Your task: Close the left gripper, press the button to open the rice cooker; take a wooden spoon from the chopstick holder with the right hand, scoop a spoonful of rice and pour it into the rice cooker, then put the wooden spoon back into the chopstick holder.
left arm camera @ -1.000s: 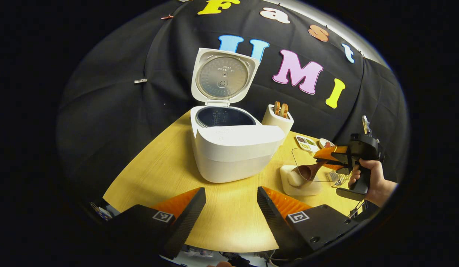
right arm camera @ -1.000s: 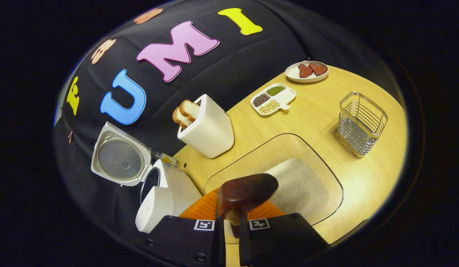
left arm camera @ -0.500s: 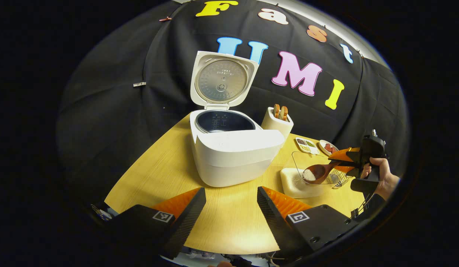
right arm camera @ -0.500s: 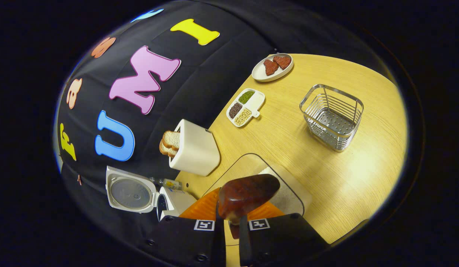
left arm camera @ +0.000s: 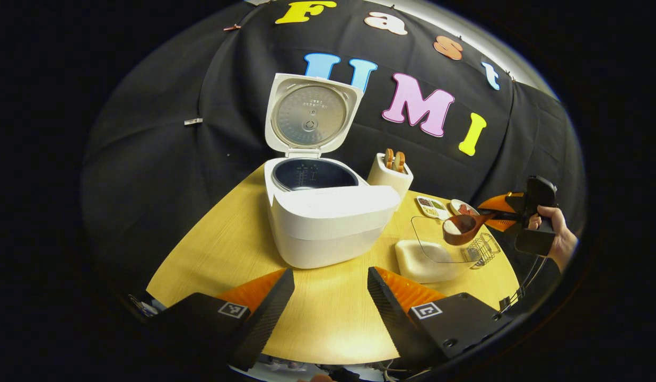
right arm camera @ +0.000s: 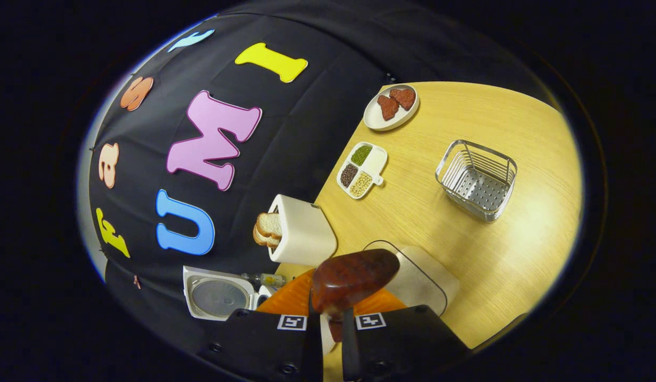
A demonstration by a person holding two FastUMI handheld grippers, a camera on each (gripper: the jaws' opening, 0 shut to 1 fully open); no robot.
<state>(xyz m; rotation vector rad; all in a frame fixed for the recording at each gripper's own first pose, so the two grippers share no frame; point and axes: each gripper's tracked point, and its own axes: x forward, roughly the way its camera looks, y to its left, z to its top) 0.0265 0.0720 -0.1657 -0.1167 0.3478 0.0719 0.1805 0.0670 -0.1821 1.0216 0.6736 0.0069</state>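
Fingers (left arm camera: pixel 277 297) of the left gripper (left arm camera: pixel 330 305) stand spread wide apart in the left gripper view, grasping nothing, low over the near edge of the wooden surface (left arm camera: pixel 221 249). Beyond them sits the white rice cooker (left arm camera: pixel 328 217), its lid (left arm camera: pixel 311 115) raised upright at the far side and its dark inner pot (left arm camera: pixel 313 175) exposed. Just right of the cooker and farther back stands a white toaster (left arm camera: pixel 390 178) with bread slices in it. To the right, the right gripper (left arm camera: pixel 495 214), held by a hand (left arm camera: pixel 561 239), is raised above the surface and clamps the handle of the wooden spoon (left arm camera: pixel 463 227). The spoon's bowl points left toward the cooker and carries a small heap of white rice (left arm camera: pixel 451 227). Below it lies the clear rice container (left arm camera: pixel 431 252), and just right of that the wire chopstick holder (left arm camera: pixel 481 248).

From the right gripper view, the right gripper's fingers (right arm camera: pixel 306 339) are pressed close together on the spoon's handle, and the dark back of the spoon bowl (right arm camera: pixel 354 278) rises just ahead of them. Under the spoon lies the rice container (right arm camera: pixel 423 278); the toaster (right arm camera: pixel 301 239) is to its left, and the open rice cooker (right arm camera: pixel 219 294) shows at the lower left. Farther across the surface (right arm camera: pixel 508 254) stand the chopstick holder (right arm camera: pixel 479 179), a divided dish of beans (right arm camera: pixel 361 170) and a small plate (right arm camera: pixel 390 101) of reddish pieces.
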